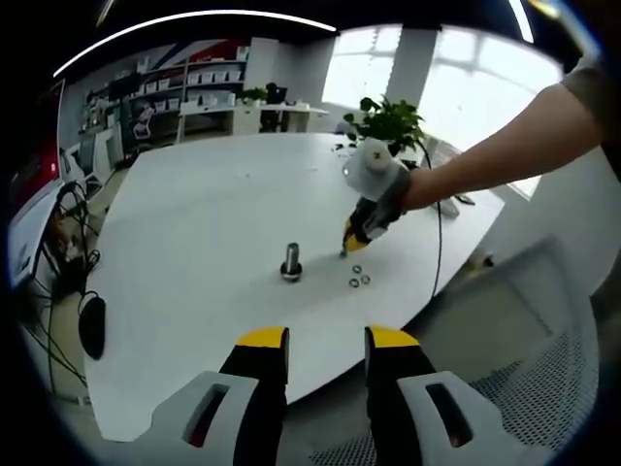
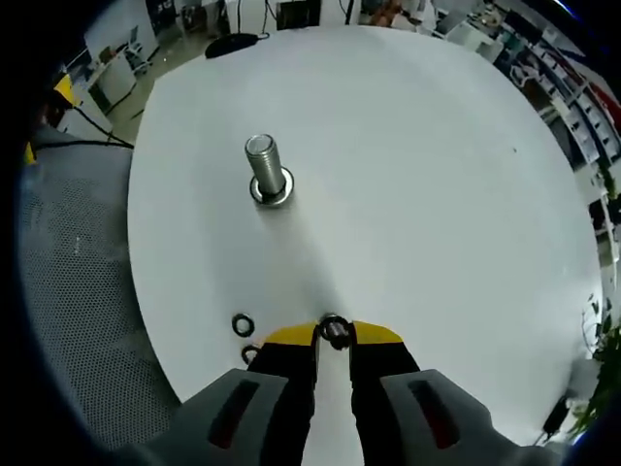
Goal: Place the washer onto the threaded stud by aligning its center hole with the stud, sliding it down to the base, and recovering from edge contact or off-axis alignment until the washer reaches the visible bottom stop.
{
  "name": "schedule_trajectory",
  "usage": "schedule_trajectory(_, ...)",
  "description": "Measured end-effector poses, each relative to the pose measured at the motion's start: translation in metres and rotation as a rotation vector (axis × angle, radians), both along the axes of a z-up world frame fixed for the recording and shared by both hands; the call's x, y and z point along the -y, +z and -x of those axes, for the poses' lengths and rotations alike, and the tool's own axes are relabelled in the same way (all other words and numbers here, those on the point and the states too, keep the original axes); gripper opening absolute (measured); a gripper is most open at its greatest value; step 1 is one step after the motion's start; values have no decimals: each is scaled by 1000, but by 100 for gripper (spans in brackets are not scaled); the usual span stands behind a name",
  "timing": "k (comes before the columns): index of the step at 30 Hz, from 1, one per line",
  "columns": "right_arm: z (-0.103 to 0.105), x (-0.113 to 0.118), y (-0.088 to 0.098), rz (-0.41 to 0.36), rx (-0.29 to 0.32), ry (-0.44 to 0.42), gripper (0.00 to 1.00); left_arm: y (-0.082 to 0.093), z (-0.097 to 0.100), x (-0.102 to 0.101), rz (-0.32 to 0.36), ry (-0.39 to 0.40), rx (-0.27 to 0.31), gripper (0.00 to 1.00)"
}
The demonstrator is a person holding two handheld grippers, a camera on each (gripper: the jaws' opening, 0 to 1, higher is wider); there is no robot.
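1. The right gripper pinches a washer between its tips, low over the table.
2. The threaded stud stands upright at eleven o'clock, well apart.
3. Next: carry the washer over and centre its hole.
4. The left gripper hangs released, off the table.

Shiny metal threaded stud and washer on smooth matt white table

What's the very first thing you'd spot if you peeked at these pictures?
A shiny threaded stud stands upright, alone in the middle of the big white table. Near the table's edge, the right gripper pinches a small washer between its yellow tips, with loose washers lying beside it. The left gripper hangs open, off the table's edge.
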State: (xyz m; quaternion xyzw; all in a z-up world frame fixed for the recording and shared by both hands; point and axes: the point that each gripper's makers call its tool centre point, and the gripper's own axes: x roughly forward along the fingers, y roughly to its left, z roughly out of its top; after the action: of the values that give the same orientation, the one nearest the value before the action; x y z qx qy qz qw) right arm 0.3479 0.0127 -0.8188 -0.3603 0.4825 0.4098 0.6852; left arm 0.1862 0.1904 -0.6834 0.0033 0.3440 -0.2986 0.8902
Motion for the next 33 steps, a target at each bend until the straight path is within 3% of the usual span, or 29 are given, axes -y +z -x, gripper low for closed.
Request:
schedule_trajectory(18, -3, 3, -16, -6, -23, -43, 15, 0, -1, 0, -1, 3, 0, 29)
schedule_trajectory(33, -1, 20, -6, -17, -15, -94, 19, 0, -1, 1, 4, 1, 0, 29)
